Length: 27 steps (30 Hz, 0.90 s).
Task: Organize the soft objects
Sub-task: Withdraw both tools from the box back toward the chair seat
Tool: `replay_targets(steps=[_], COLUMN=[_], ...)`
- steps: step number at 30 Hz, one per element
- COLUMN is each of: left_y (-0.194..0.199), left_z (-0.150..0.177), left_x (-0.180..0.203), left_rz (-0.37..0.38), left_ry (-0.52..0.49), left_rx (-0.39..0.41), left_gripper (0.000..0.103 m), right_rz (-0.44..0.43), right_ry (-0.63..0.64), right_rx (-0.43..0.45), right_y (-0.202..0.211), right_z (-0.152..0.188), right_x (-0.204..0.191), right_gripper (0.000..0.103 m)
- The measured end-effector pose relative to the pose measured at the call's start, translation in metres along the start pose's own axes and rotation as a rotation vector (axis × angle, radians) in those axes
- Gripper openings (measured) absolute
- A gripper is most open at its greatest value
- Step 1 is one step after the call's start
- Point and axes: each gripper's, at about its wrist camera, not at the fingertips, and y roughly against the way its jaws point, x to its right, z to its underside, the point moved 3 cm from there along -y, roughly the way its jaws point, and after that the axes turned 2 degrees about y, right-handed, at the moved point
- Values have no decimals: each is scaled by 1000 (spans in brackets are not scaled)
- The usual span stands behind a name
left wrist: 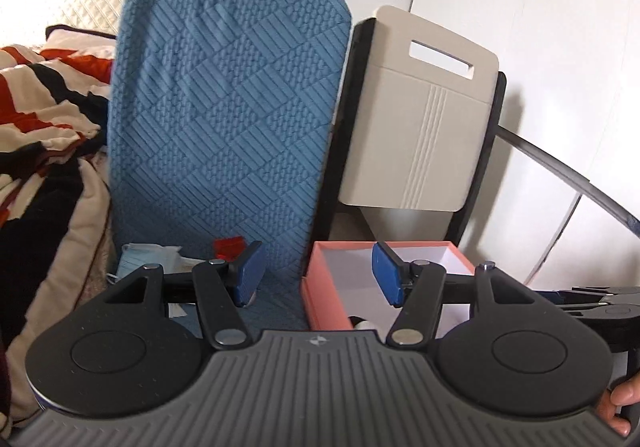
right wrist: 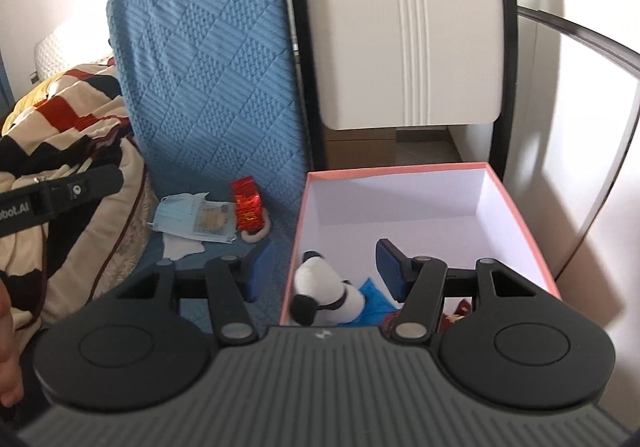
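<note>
Soft objects left out, from the left: a pale blue face mask point(right wrist: 176, 213) and a shiny red packet point(right wrist: 247, 205) on the blue quilted cushion point(right wrist: 208, 87). Right of them, the pink-rimmed white cardboard box point(right wrist: 516, 207) already holds a black-and-white plush toy point(right wrist: 324, 293). Left tongs point(left wrist: 320, 275) and right tongs point(right wrist: 326, 269) both gape, empty.
</note>
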Motion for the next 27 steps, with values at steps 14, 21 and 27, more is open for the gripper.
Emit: replay_targets(steps=[14,21,27], left_y=[-2,1,3], left_z=[42,60,74], left_x=[-48,-61,-76], left_rz=[-67,-91,-116], left_ry=[8,-9,-12], left_rx=[-25,-29,-51], left_gripper=[65,65,65], right_rz=[-26,-38,-55], right_ry=[25,6,31], right_rx=[-24,-56,-77], right_y=[-29,-42,-54], right_z=[40,61,80], right_x=[-36,-51,-71], right_gripper=[59,59,59])
